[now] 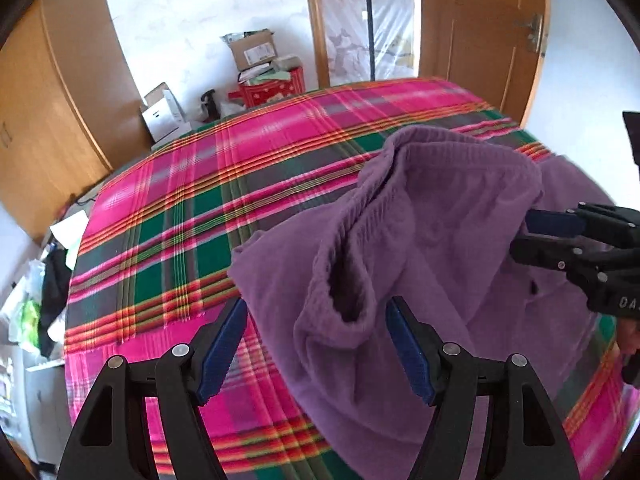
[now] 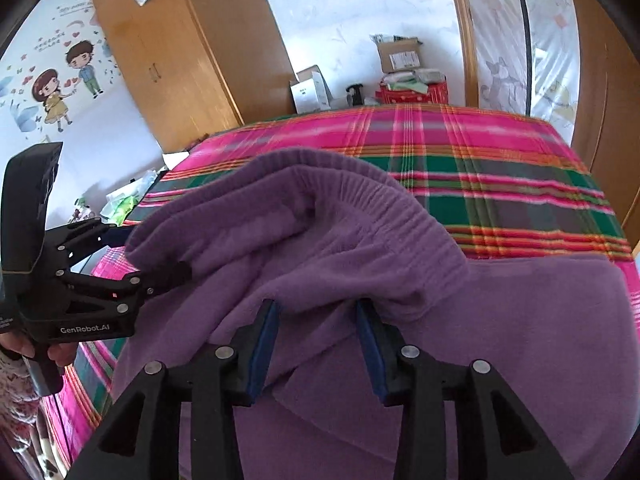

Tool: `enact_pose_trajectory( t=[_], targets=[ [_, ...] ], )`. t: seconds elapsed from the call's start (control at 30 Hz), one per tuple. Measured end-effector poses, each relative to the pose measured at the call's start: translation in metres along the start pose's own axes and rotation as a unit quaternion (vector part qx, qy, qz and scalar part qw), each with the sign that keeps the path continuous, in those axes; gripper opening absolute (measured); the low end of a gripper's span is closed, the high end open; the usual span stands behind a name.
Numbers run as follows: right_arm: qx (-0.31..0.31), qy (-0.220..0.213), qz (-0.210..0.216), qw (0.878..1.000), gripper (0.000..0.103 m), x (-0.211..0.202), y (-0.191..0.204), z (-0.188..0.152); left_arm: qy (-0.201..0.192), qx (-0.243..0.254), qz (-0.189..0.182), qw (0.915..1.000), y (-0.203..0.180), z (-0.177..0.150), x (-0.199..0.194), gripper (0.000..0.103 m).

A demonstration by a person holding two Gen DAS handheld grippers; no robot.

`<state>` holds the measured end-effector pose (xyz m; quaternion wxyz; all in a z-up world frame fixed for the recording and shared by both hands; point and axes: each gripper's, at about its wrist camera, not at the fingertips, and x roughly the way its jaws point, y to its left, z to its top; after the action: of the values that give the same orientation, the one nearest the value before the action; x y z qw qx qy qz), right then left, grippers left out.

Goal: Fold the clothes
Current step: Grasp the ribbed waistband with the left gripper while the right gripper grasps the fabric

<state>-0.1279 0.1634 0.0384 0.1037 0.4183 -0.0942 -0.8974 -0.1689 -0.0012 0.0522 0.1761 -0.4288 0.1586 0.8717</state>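
On the pink-and-green plaid bed (image 1: 168, 216), both claws (left (image 1: 316, 344), right (image 2: 318, 344)) stand open over a rumpled purple knit sweater (image 2: 360, 240), gripping nothing.

Garment (image 1: 400, 240) on bed (image 1: 180, 220); boxes (image 1: 256, 52) behind bed.

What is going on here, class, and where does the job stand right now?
A person holds a two-finger gripper in each hand over a purple knit garment that lies rumpled on a plaid bedspread. The left gripper is wide open at one side of the garment's ribbed opening, and the right gripper is open at the other side. Neither visibly clamps the cloth. The garment is bunched, with no neat fold made yet.
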Motion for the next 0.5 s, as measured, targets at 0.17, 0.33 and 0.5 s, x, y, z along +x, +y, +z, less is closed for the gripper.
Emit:
enact_pose_trajectory(
  t=[0.17,0.33,0.5],
  targets=[
    [-0.023,-0.003,-0.043,0.999,0.02,0.003,0.009,0.001,0.02,-0.027,-0.006,0.9994,0.005,0.014,0.02,0.074],
    [-0.02,-0.029,-0.056,0.998,0.002,-0.006,0.013,0.006,0.007,-0.051,-0.022,0.9984,0.011,0.015,0.016,0.042],
    [-0.024,-0.097,-0.073,0.992,0.002,-0.05,0.023,0.017,-0.006,-0.096,-0.045,0.9943,0.03,0.012,-0.003,0.012]
  ],
)
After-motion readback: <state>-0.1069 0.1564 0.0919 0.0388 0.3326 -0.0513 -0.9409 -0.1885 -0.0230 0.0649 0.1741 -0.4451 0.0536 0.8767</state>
